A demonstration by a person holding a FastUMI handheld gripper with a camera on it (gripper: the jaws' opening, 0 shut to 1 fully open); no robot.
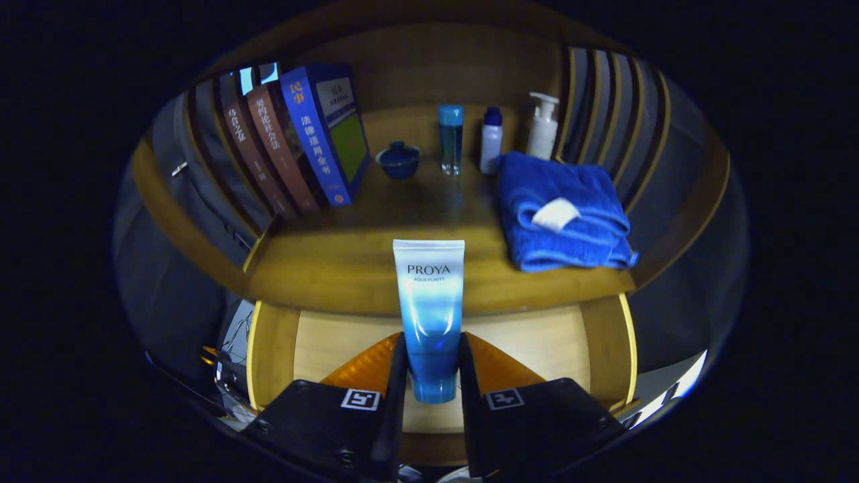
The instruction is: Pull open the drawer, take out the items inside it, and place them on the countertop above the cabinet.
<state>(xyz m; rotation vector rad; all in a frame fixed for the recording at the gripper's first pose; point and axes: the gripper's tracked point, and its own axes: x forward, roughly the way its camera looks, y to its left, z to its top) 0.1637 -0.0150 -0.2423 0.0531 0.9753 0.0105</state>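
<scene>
Gripper view: the gripper [432,376] points forward with its two fingers closed on a blue and white tube [429,315], one finger pressing each side of the tube's lower part near its cap. The tube stands upright between the fingers, its flat sealed end at the top. Beneath the gripper lies the open drawer [537,342], its pale wooden floor showing on both sides of the fingers. Just beyond the drawer is the wooden countertop [349,268], where the tube is meant to go.

On the countertop, a row of books [295,141] leans at the left. At the back stand a small blue lidded cup [398,161], a tall clear blue bottle [451,139], a small white bottle with a blue cap [491,139] and a white pump bottle [542,126]. A folded blue towel [564,211] lies at the right, with a white tag on top.

Risks, as a judgement: the tube is smooth and soft and is held only low down, so it may slip or tilt as it is carried. If set down on its cap end, it may topple. The bare wood ahead is narrow between the books and the towel, so a careless placement could land on the towel's edge or knock the bottles behind.
</scene>
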